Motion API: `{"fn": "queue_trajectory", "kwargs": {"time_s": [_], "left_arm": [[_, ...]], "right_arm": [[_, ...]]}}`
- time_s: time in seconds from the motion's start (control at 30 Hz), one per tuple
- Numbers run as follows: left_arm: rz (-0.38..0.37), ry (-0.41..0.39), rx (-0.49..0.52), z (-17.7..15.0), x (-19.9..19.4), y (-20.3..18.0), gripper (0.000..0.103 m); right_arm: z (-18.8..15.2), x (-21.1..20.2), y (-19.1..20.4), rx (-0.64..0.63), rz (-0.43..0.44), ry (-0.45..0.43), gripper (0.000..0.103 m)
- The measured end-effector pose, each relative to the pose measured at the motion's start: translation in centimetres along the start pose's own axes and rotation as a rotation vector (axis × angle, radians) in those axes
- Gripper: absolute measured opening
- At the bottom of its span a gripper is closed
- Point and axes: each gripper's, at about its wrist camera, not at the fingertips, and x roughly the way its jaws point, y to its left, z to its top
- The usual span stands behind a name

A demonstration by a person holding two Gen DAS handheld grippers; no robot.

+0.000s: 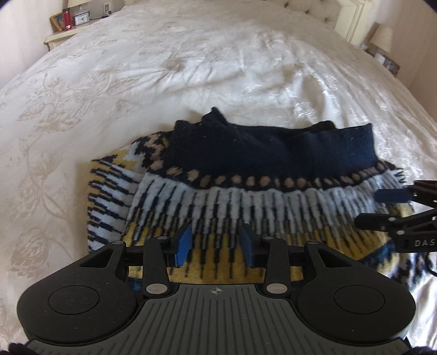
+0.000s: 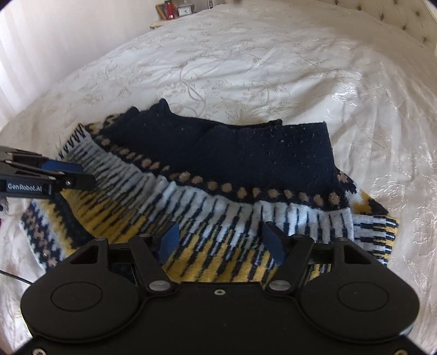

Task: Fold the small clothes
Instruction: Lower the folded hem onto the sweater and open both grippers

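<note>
A small knitted sweater (image 1: 232,202) with navy, white, yellow and tan patterns lies folded on the bed; its navy part (image 1: 273,153) is folded on top at the far side. It also shows in the right wrist view (image 2: 218,202). My left gripper (image 1: 217,243) is open just above the sweater's near yellow part, holding nothing. My right gripper (image 2: 222,240) is open over the same near edge, empty. The right gripper's fingers (image 1: 382,207) enter the left wrist view from the right; the left gripper's fingers (image 2: 54,172) enter the right wrist view from the left.
The sweater lies on a cream floral bedspread (image 1: 164,82). A nightstand (image 1: 62,35) with a clock, a red item and a frame stands at the far left. A tufted headboard (image 2: 396,16) and a lamp (image 1: 382,38) are at the far right.
</note>
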Motion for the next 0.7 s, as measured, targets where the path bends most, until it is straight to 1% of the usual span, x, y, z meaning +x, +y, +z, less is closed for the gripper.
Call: {"fn": "queue_trajectory", "kwargs": {"time_s": [0.03, 0.1, 0.23, 0.33, 0.5, 0.57, 0.7], "left_arm": [[0.017, 0.006, -0.012, -0.1, 0.3, 0.6, 0.037], [0.021, 0.010, -0.028, -0.1, 0.7, 1.5, 0.037], [0.029, 0.009, -0.002, 0.2, 1.0, 1.9, 0.037], [0.031, 0.012, -0.003, 0.2, 1.0, 1.8, 0.037], [0.037, 0.012, -0.017, 0.3, 0.2, 1.6, 0.037], [0.046, 0.005, -0.011, 0.4, -0.5, 1.4, 0.038], [0.036, -0.005, -0.028, -0.5, -2.1, 1.3, 0.038]], "right_arm": [[-0.1, 0.3, -0.4, 0.002, -0.020, 0.009, 0.071], [-0.3, 0.6, -1.7, 0.031, -0.060, 0.017, 0.071], [-0.5, 0.6, -3.7, 0.095, -0.112, 0.013, 0.071], [-0.7, 0.5, -4.4, 0.124, -0.111, 0.012, 0.070], [-0.4, -0.1, -4.3, 0.160, -0.122, 0.009, 0.071], [-0.3, -0.9, -4.1, 0.174, -0.124, -0.011, 0.074], [-0.8, -2.9, -2.9, 0.160, -0.105, -0.052, 0.075]]}}
